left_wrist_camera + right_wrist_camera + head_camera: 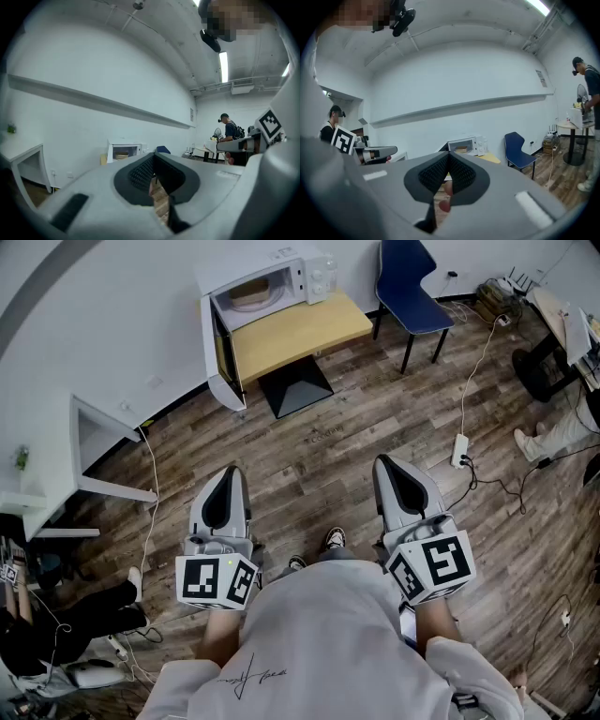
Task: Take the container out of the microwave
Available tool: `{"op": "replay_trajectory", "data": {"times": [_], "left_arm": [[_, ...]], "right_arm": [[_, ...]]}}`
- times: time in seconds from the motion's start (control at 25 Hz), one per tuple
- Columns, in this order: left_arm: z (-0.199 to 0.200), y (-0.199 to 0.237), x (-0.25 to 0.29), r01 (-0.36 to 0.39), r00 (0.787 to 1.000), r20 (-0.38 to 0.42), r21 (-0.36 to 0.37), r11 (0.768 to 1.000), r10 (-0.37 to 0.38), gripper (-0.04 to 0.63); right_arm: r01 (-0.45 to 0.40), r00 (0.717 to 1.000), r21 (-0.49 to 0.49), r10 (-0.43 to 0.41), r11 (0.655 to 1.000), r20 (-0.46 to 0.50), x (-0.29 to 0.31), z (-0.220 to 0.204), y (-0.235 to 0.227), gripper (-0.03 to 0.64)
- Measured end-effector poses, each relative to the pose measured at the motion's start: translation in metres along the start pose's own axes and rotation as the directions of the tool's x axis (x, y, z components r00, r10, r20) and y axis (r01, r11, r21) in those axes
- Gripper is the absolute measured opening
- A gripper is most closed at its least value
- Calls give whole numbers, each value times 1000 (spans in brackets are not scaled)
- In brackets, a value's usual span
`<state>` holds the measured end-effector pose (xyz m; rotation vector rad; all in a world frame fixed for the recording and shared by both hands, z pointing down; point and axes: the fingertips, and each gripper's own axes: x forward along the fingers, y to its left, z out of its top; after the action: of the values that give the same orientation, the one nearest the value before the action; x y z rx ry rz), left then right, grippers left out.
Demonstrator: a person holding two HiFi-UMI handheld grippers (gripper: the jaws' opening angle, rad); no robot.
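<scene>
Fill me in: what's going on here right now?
A person stands on the wooden floor, a few steps back from the microwave, holding the left gripper and right gripper out in front. Both have their jaws shut on nothing. The microwave sits on a yellow table with its door open, and the container is inside, not yet touched.
</scene>
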<state>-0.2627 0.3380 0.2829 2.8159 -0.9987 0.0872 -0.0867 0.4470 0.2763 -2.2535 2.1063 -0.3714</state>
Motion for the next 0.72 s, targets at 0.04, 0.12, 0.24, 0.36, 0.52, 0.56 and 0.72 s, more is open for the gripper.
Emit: {"op": "replay_trajectory", "data": {"times": [0.04, 0.12, 0.24, 0.36, 0.52, 0.56, 0.72], "left_arm": [[2, 0, 5, -3, 1000, 3, 12, 1000, 3, -2], [5, -3, 13, -11, 1000, 8, 54, 998, 11, -2], [8, -14, 22, -15, 1000, 13, 142, 990, 13, -2], [7, -26, 30, 5, 1000, 9, 150, 989, -6, -2], [7, -35, 41, 14, 1000, 15, 114, 993, -16, -2], [8, -36, 44, 15, 1000, 22, 108, 994, -17, -2], [19, -31, 55, -9, 999, 50, 98, 995, 4, -2]], "right_arm": [[5, 1000, -8, -5, 1000, 5, 1, 2, -3, 11], [12, 1000, -17, -12, 1000, 11, 4, 4, -10, 11], [5, 1000, -8, -5, 1000, 8, 8, 3, -17, 11], [-14, 1000, 10, 14, 1000, 25, 9, 5, -24, 11], [-37, 998, 54, 35, 998, 47, 9, 8, -39, 12], [-40, 998, 60, 37, 997, 47, 8, 7, -44, 12], [-27, 999, 50, 26, 998, 32, 7, 6, -65, 12]]}}
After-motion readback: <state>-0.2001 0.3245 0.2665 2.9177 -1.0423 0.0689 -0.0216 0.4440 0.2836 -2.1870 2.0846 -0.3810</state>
